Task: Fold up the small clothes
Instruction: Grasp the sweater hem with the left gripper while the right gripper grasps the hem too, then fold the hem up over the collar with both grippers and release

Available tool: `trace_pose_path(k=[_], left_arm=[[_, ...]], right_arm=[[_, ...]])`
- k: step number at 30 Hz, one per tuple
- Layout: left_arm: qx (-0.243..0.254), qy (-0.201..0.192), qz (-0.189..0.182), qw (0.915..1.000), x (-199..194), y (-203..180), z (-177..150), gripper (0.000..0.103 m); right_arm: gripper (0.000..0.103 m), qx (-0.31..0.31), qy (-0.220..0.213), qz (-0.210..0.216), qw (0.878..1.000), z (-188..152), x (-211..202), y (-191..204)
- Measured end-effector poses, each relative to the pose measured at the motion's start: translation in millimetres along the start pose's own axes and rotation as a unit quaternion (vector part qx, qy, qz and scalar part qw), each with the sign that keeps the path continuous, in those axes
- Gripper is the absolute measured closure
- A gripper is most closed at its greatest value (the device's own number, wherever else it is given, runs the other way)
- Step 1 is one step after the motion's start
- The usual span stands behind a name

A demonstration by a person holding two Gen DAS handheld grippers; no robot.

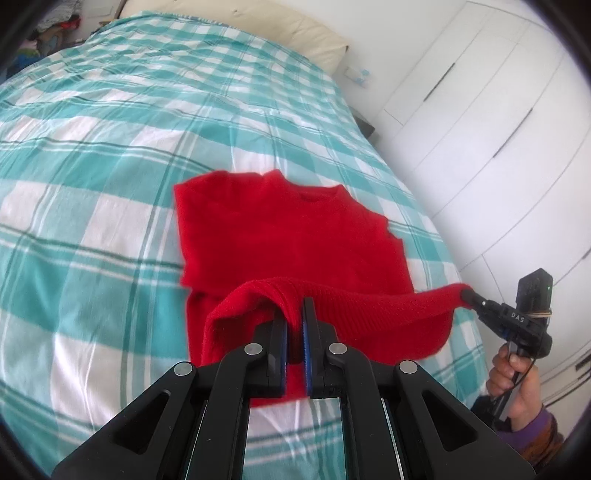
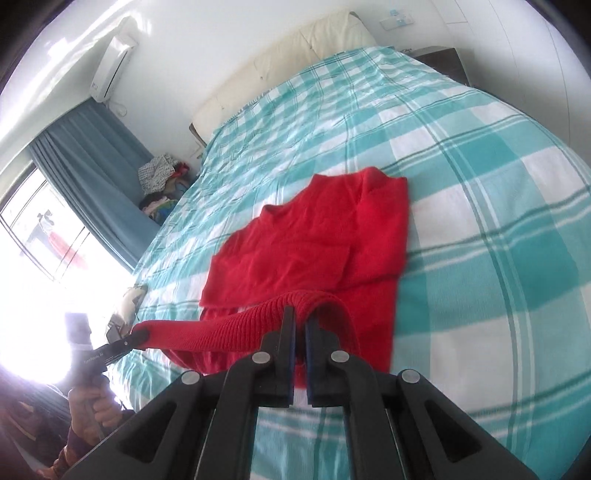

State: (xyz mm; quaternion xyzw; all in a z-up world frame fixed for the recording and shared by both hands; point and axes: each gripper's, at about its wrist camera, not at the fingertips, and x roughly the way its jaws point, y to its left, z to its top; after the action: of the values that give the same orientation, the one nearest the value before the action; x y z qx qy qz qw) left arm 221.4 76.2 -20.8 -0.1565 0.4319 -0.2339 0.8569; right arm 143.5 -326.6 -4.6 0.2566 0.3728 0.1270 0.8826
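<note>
A small red knitted sweater (image 1: 288,236) lies on the bed, neck end away from me, sleeves folded in over its body. Its ribbed bottom hem (image 1: 369,306) is lifted off the bed and stretched between both grippers. My left gripper (image 1: 294,314) is shut on one corner of that hem. My right gripper (image 2: 301,317) is shut on the other corner, and it also shows at the right of the left wrist view as the right gripper (image 1: 466,295). In the right wrist view the sweater (image 2: 314,240) spreads ahead, and the left gripper (image 2: 138,336) pinches the hem's far end.
The bed carries a teal and white checked cover (image 1: 110,147) with a cream headboard (image 1: 258,22) at its far end. White wardrobe doors (image 1: 480,110) stand to the right. A pile of clothes (image 2: 162,181) sits by the blue curtain (image 2: 92,177). A person's hand (image 1: 513,376) holds the right gripper.
</note>
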Motion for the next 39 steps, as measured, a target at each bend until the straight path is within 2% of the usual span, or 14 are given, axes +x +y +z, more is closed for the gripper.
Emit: trace_pose_path(k=[7, 11, 14, 15, 17, 18, 19, 22, 25, 28, 32, 36, 37, 39], left_arm=[[-0.038, 0.002, 0.043, 0.9983, 87.9, 28.5, 76.5, 0.099], [-0.051, 0.019, 0.059, 0.9967, 131.0, 43.0, 97.3, 0.098], [-0.072, 0.026, 0.063, 0.9951, 154.0, 53.8, 109.4, 0.091], [-0.084, 0.024, 0.06, 0.9943, 157.5, 58.2, 112.5, 0.082], [-0.104, 0.009, 0.061, 0.9927, 157.5, 65.5, 118.1, 0.049], [-0.108, -0.005, 0.07, 0.9917, 153.5, 67.6, 120.1, 0.026], [-0.11, -0.02, 0.08, 0.9905, 148.5, 69.1, 122.5, 0.018], [-0.105, -0.039, 0.087, 0.9899, 131.9, 74.0, 122.8, 0.018], [-0.089, -0.044, 0.103, 0.9897, 112.4, 72.5, 109.6, 0.018], [-0.054, -0.037, 0.112, 0.9915, 91.3, 62.6, 82.4, 0.016], [0.002, -0.012, 0.129, 0.9916, 69.7, 39.9, 27.3, 0.013], [0.036, 0.016, 0.152, 0.9875, 53.6, 20.1, -32.4, 0.012], [0.041, 0.016, 0.162, 0.9859, 50.1, 15.9, -44.4, 0.012], [0.046, 0.009, 0.184, 0.9818, 44.4, 8.4, -63.4, 0.01]], right_arm=[[0.099, -0.007, -0.016, -0.034, 0.999, 83.1, 95.0, -19.5], [0.099, 0.003, -0.01, -0.048, 0.999, 106.9, 137.9, -40.1], [0.098, 0.023, -0.004, -0.05, 0.998, 113.6, 163.5, -56.5], [0.096, 0.03, -0.007, -0.046, 0.998, 115.1, 169.0, -61.5], [0.089, 0.045, -0.015, -0.043, 0.998, 118.3, 176.6, -70.3], [0.084, 0.05, -0.021, -0.041, 0.998, 118.7, 176.9, -72.5], [0.078, 0.054, -0.028, -0.042, 0.997, 118.9, 175.8, -74.1], [0.064, 0.058, -0.047, -0.038, 0.997, 120.3, 165.2, -74.5], [0.063, 0.003, -0.056, -0.065, 0.996, 117.2, 147.0, -57.0], [0.062, -0.087, -0.037, -0.056, 0.994, 95.3, 128.9, -23.3], [0.044, -0.185, 0.029, -0.035, 0.982, 37.8, 120.4, 6.4], [0.045, -0.199, 0.087, -0.113, 0.97, -9.8, 122.8, -22.8], [0.052, -0.192, 0.084, -0.118, 0.971, -15.4, 114.8, -32.5], [0.053, -0.19, 0.056, -0.137, 0.971, -23.3, 90.8, -38.1]])
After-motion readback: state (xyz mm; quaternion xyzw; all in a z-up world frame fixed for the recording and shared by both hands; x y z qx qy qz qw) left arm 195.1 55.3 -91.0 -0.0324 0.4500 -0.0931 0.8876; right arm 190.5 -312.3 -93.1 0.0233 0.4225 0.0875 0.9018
